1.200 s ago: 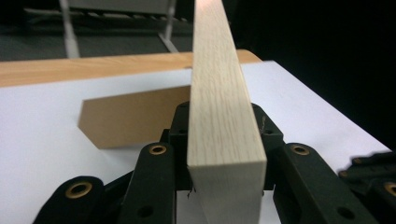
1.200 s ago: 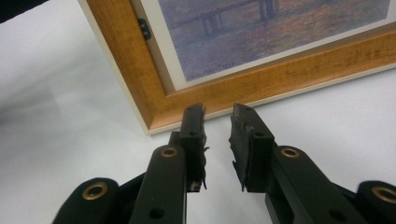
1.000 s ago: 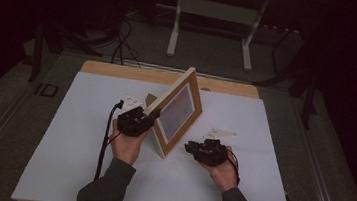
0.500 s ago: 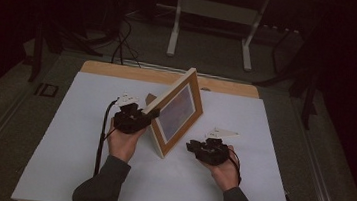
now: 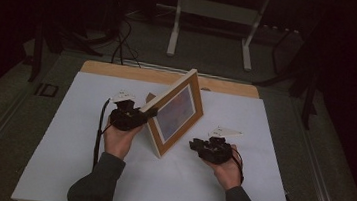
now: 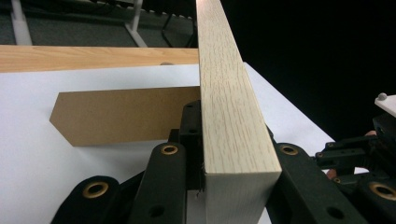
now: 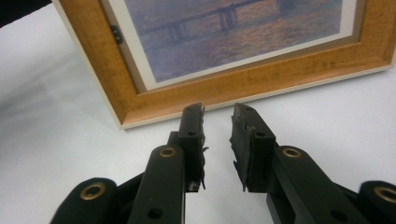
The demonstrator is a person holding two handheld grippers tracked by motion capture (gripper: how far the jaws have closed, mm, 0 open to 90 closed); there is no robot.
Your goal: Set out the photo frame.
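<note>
Low in the high view, two sleeved forearms come up from the bottom edge, and against the earlier frames little has changed: the left tool (image 5: 151, 112) has eased slightly toward the frame's left edge, the right tool (image 5: 193, 144) has kept its place, and the picture frame (image 5: 178, 111) stands tilted at the centre as before. The left tool is clamped on the frame's pale wooden side edge (image 6: 229, 112), both jaws pressed against it (its own view shows this plainly; from above, the jaws are too dark to read). The right tool (image 7: 218, 122) has its jaws narrowly parted with nothing between them, just short of the frame's lower rail (image 7: 243, 88). That view crops the print (image 7: 233, 37) at the top. Behind the frame, the brown easel back (image 6: 126, 114) lies on the white bench (image 5: 77, 135), half hidden from above.
</note>
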